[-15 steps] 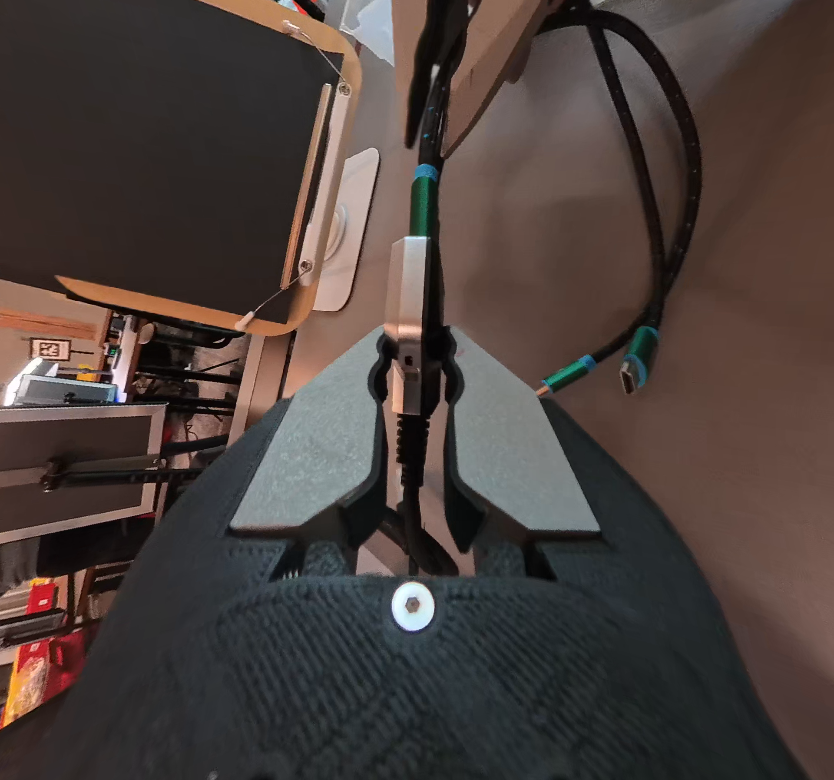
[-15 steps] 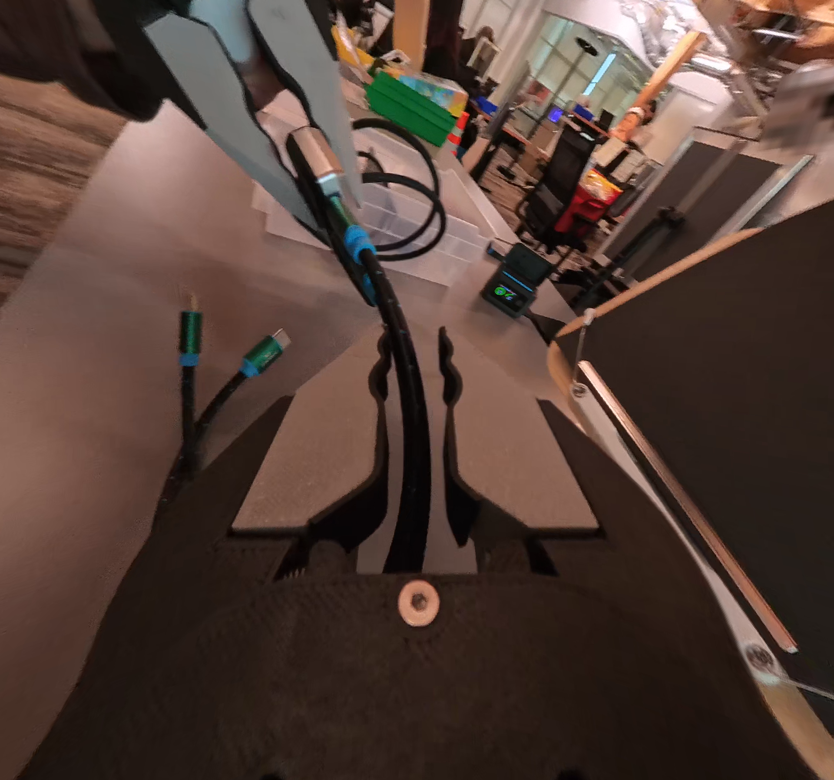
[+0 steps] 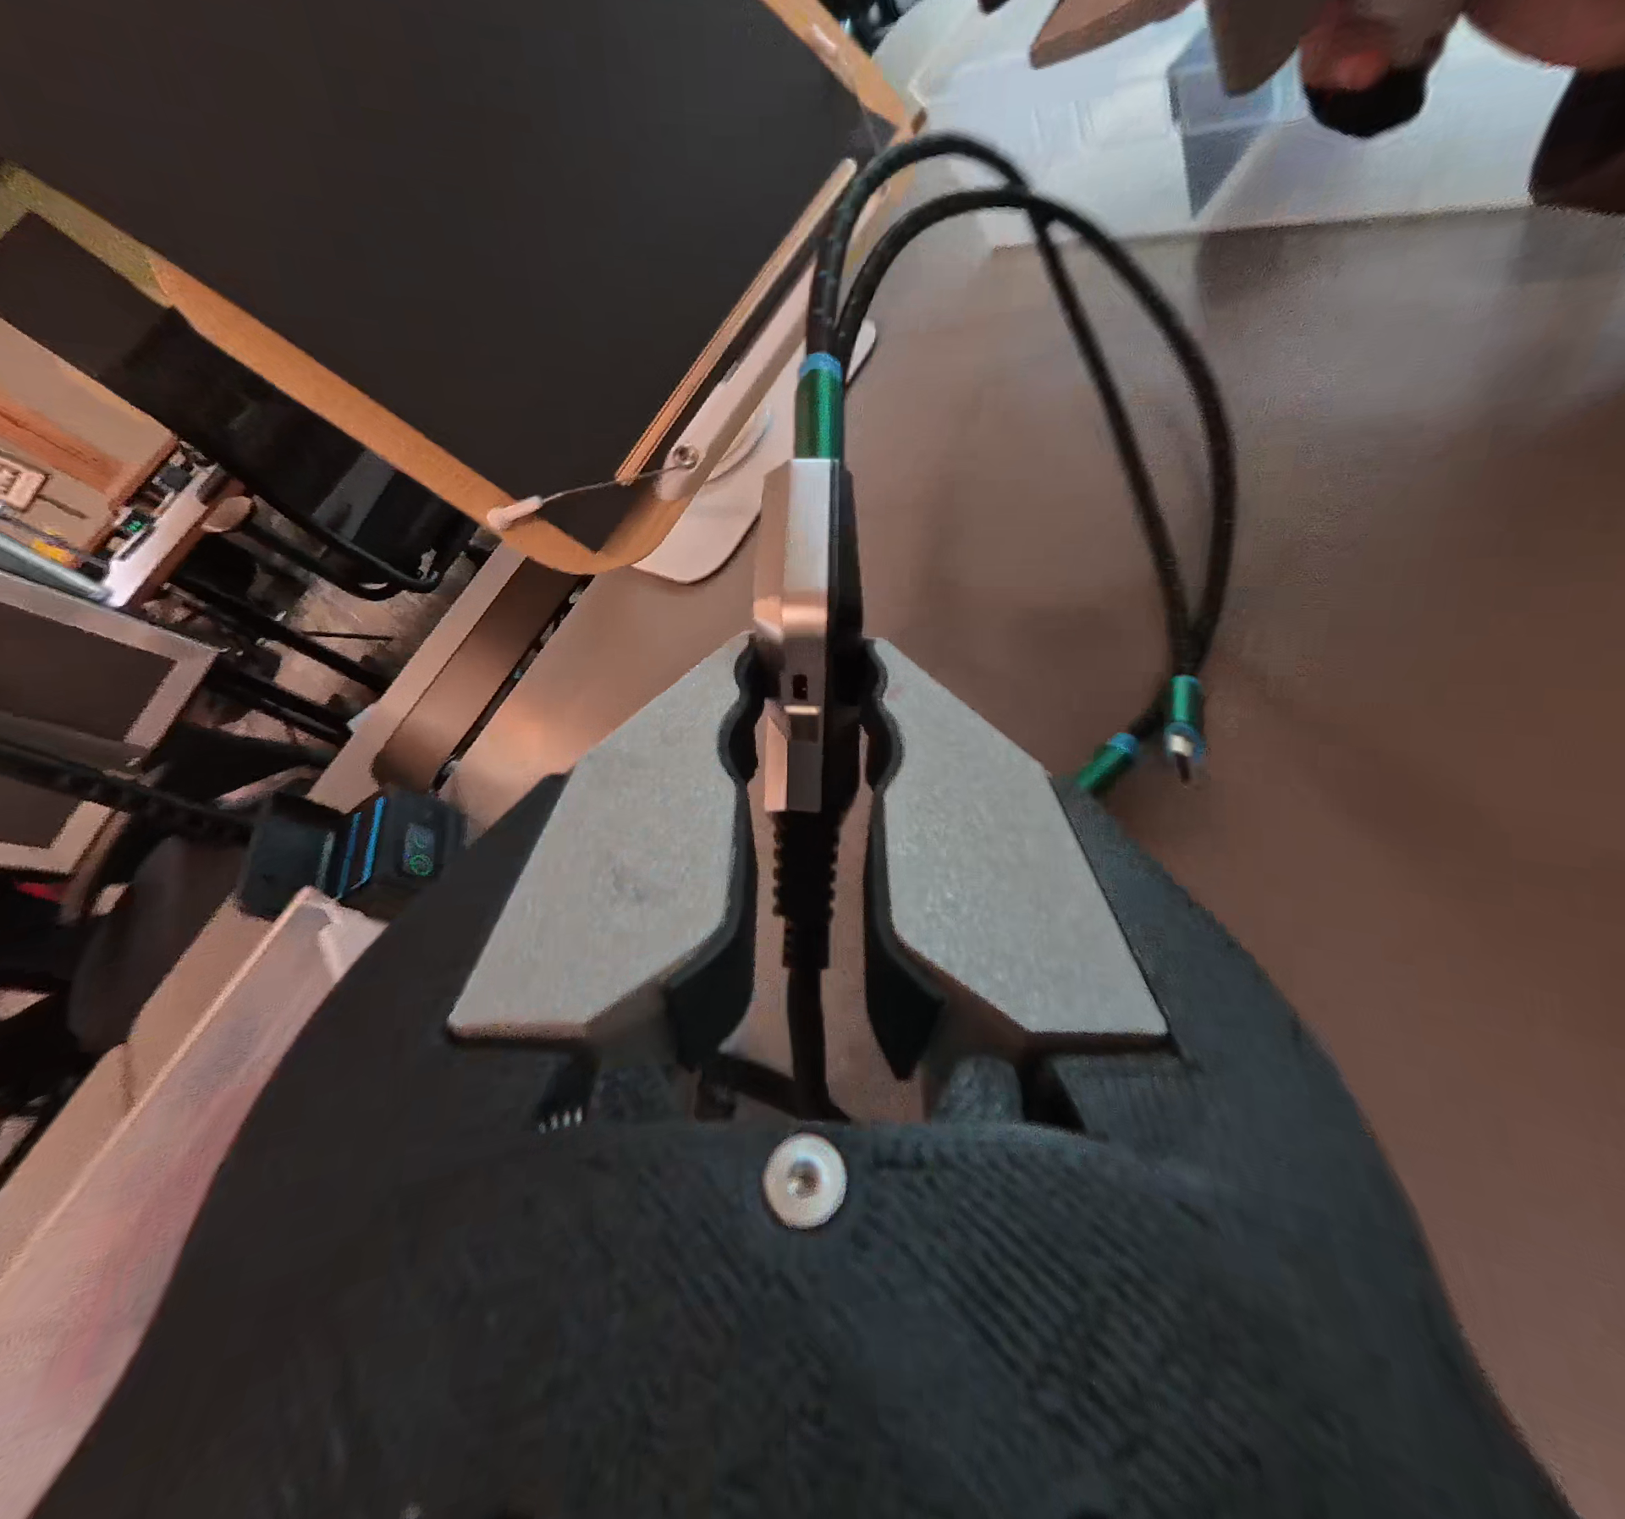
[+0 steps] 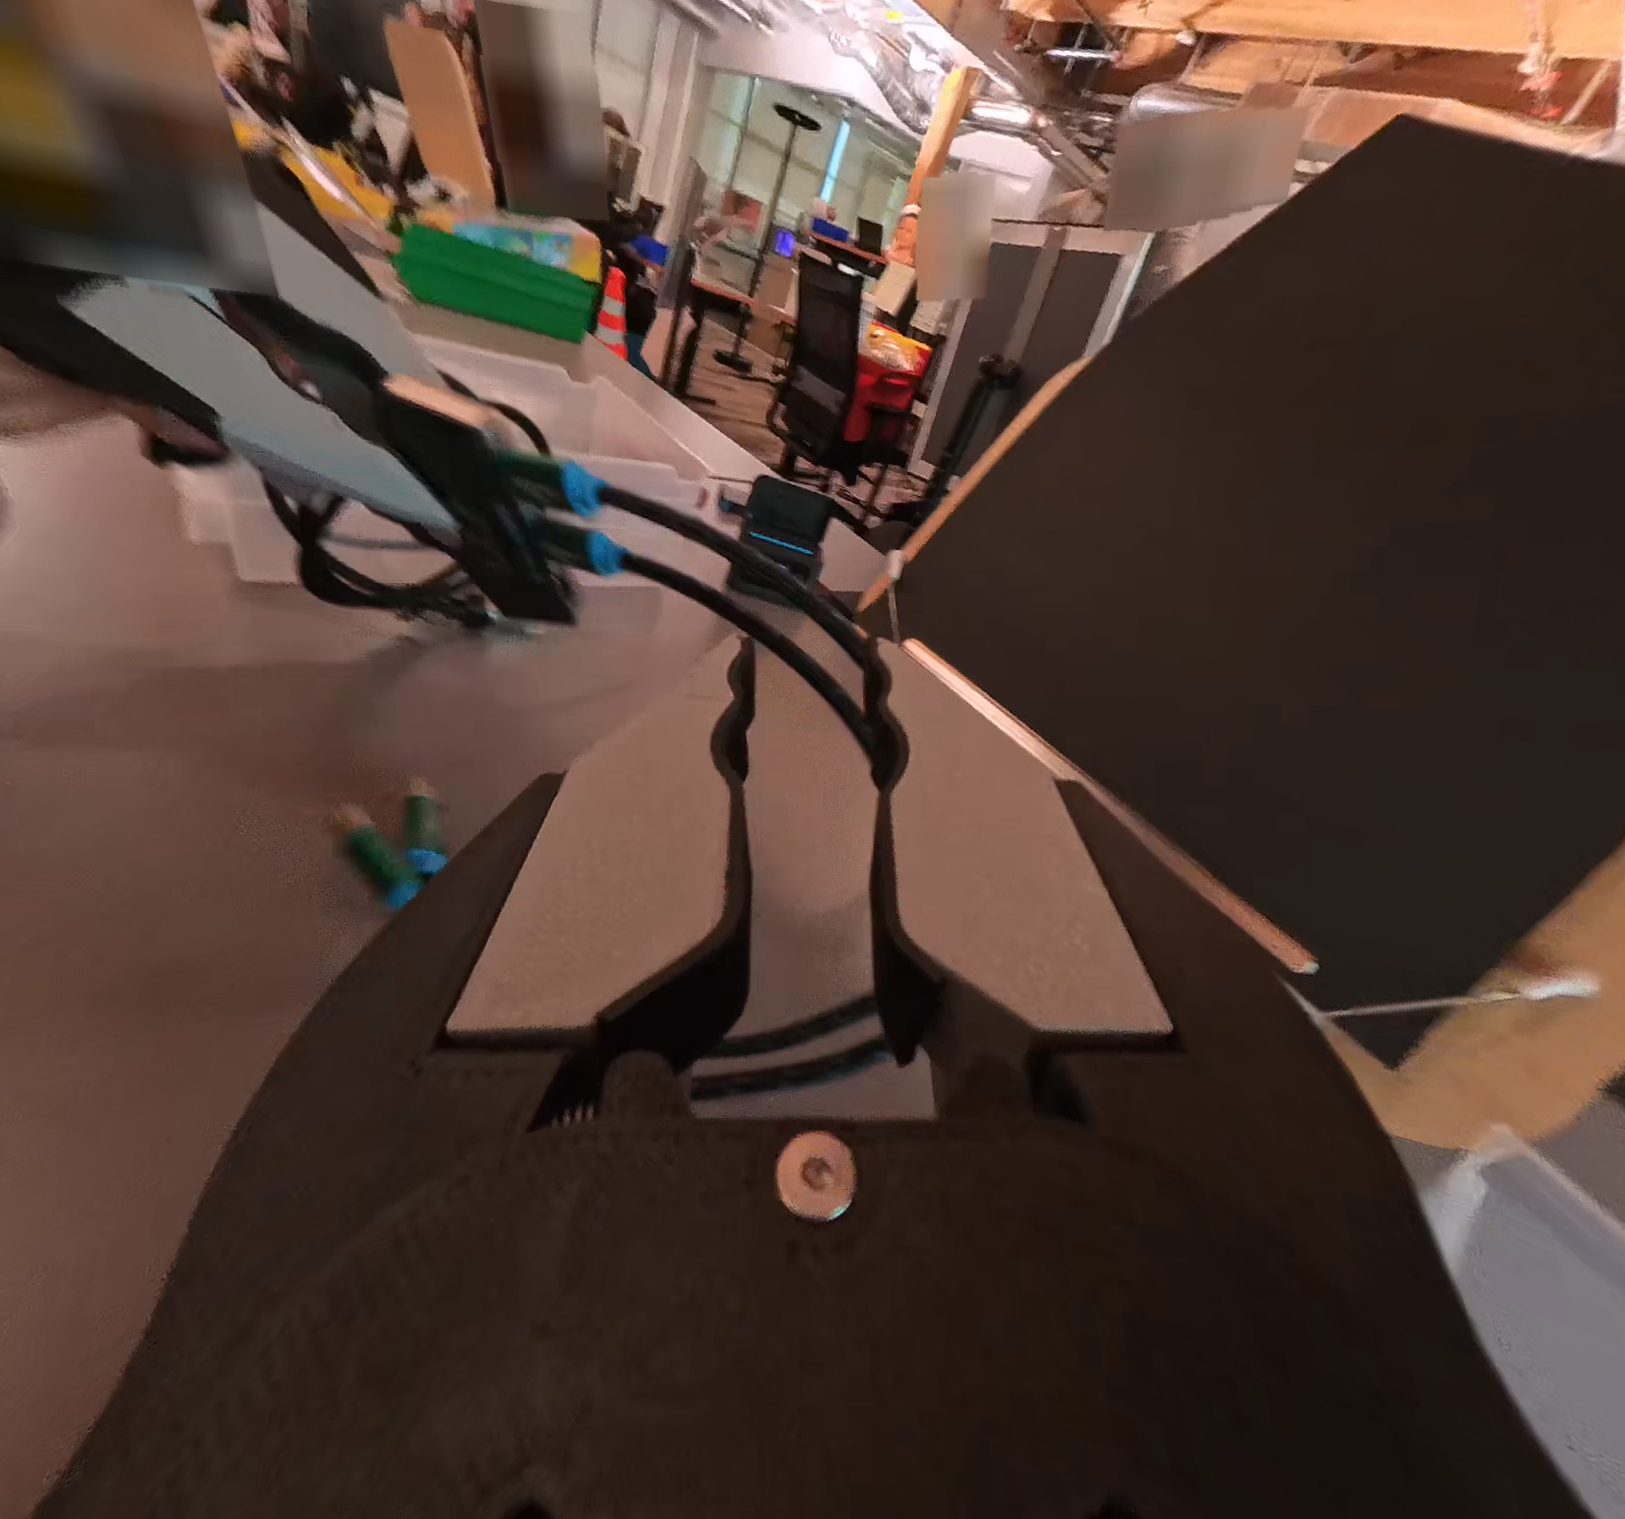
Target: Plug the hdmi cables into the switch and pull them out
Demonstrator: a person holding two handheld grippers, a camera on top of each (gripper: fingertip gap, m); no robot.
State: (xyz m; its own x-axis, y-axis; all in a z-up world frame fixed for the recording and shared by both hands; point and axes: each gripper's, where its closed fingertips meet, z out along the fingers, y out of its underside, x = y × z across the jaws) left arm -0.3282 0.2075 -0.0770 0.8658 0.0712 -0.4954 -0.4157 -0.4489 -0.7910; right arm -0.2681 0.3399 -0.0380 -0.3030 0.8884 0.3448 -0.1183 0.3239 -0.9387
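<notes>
Brown table (image 3: 1372, 510): open room to the right; a black, wood-edged panel (image 3: 422, 158) bounds the left. Silver slab-shaped switch (image 3: 796, 589): rigid, light, clamped in the closed left tool (image 3: 807, 690). Two black braided HDMI cables (image 4: 695, 532) sit plugged in: limp cords, so grip the stiff green plugs (image 4: 532, 474). Right tool (image 4: 807, 690) part-open, empty.

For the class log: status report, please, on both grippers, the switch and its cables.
Left gripper shut on switch. Right gripper open, empty. Two plugged cables; two loose plugs on table. Nothing in the way.
</notes>
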